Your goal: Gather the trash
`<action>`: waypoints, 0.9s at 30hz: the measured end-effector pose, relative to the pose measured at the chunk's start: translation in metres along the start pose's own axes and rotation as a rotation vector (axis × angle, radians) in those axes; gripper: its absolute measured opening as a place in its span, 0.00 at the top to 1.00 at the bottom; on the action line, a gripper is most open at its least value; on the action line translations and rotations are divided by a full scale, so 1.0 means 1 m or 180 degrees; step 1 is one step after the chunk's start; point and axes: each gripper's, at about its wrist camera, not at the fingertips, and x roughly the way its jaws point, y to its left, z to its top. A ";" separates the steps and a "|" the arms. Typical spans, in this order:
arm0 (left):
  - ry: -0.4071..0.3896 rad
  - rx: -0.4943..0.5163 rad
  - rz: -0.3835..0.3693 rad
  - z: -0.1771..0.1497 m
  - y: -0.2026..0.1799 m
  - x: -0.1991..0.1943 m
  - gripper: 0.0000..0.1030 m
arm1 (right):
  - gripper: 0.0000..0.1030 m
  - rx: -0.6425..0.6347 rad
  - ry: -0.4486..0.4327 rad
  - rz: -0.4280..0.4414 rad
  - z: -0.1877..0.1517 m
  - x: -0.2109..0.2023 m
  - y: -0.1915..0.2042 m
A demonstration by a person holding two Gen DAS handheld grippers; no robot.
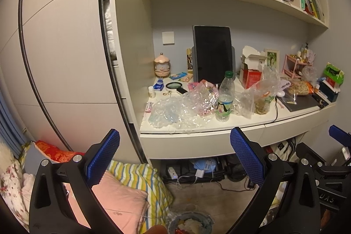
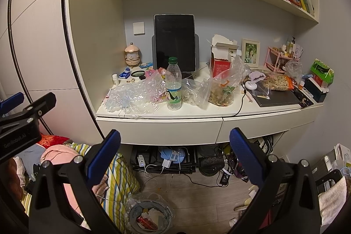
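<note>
- the left gripper [image 1: 175, 159] hangs with its blue, waffle-textured pads spread wide and nothing between them; the right gripper [image 2: 175, 159] is likewise spread and empty, both held short of the white desk [image 2: 153, 124].
- crumpled clear bubble wrap [image 2: 133, 98] lies in a low, wide heap on the desk's left part, its long axis running along the front edge.
- a clear plastic bottle [image 2: 173, 86] with a green cap stands upright just right of the wrap, cap pointing up; beside it sag wrinkled clear bags [image 2: 219, 89] with dried bits inside.
- behind stand a dark flat tablet [image 2: 174, 41] on a stand and a torn red-and-white carton [image 2: 221, 56].
- the right wrist view shows the round, plastic-lined trash bin [image 2: 149, 216] on the floor with scraps inside; the left wrist view catches only its top [image 1: 189, 223].
- only the left wrist view shows the pink pillow [image 1: 118, 201] on striped bedding.
</note>
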 end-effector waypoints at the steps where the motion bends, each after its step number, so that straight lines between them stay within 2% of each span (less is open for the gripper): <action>1: 0.0001 0.0007 -0.0001 0.000 0.000 0.000 0.05 | 0.06 0.0002 0.0007 0.0001 0.000 0.000 0.000; 27: 0.0040 0.0079 -0.0025 -0.004 -0.011 0.000 0.05 | 0.06 -0.0026 0.0036 0.0022 0.003 -0.002 0.003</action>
